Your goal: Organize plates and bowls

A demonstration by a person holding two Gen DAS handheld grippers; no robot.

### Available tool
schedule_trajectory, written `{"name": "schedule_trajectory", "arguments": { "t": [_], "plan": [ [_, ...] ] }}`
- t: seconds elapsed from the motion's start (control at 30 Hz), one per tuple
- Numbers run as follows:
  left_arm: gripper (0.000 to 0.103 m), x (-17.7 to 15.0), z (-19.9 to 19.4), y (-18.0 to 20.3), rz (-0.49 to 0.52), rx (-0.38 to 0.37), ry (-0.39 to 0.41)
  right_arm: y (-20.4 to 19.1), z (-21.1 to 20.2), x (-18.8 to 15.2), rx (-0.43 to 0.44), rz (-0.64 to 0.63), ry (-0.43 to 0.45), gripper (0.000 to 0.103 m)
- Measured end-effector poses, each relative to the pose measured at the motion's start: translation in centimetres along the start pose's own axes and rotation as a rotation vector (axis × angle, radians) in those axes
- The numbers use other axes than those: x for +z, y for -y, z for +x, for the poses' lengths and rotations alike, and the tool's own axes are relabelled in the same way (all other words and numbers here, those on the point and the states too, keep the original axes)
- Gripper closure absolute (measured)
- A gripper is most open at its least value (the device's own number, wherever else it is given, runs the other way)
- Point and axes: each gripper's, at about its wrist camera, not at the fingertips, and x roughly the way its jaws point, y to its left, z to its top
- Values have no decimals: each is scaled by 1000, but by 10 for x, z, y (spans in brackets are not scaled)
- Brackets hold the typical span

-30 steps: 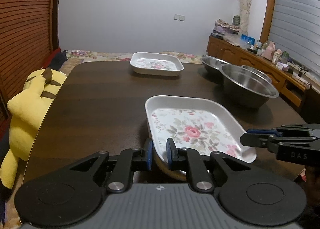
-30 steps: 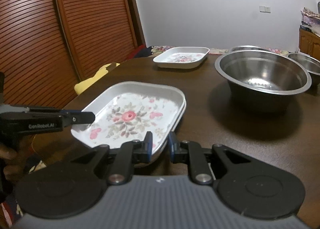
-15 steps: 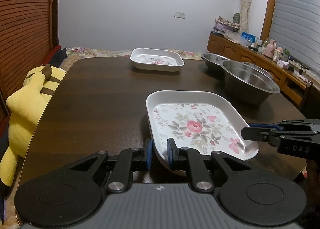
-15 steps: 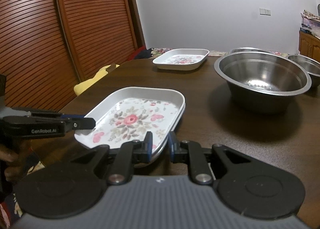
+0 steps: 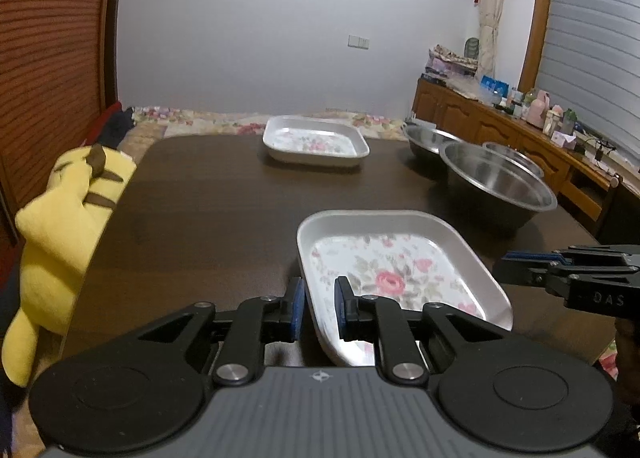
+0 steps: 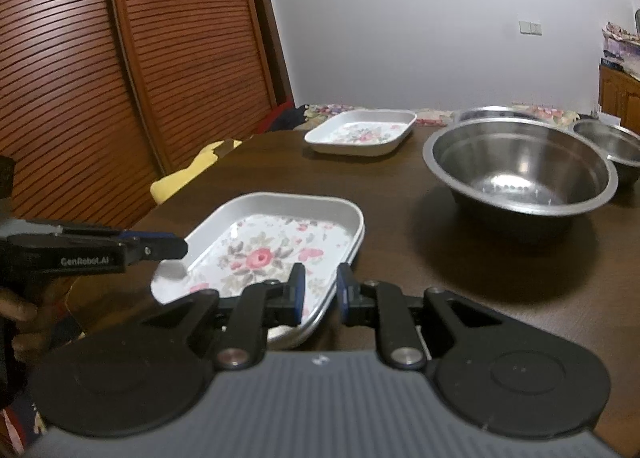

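A white rectangular plate with a floral pattern (image 5: pixel 400 270) is held above the dark wooden table (image 5: pixel 208 209) by both grippers. My left gripper (image 5: pixel 318 304) is shut on its near left rim. My right gripper (image 6: pixel 320 290) is shut on its opposite rim, and the plate shows there too (image 6: pixel 272 246). A second floral plate (image 5: pixel 314 139) sits at the table's far side, also in the right wrist view (image 6: pixel 360 131). A large steel bowl (image 5: pixel 496 181) stands right of the held plate, with two smaller steel bowls (image 5: pixel 426 139) behind it.
A yellow plush toy (image 5: pixel 68 209) leans at the table's left edge. A wooden sideboard (image 5: pixel 520 137) with bottles and clutter runs along the right wall. A slatted wooden door (image 6: pixel 120 77) stands to the left.
The held plate has risen and moved forward over the table with both grippers. The bowls and the far plate have not moved.
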Motion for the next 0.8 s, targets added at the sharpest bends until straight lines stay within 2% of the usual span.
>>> {"name": "schedule_trajectory", "arguments": {
  "t": [0.2,0.43,0.53,0.63,0.8],
  "plan": [
    [84,30,4,4,64,-13,39,2,-5,17,7,-32,16,84],
    [84,79,28,5,151,-18,64,8,-4,58,22,-84,53,84],
    [83,100,42,0,142,-30,65,13,3,79,25,-110,59,84],
    [73,114,57,-7,116,-40,59,21,10,100,21,-115,63,84],
    [71,131,82,-12,114,-32,39,34,33,130,21,-118,36,81]
  ]
}}
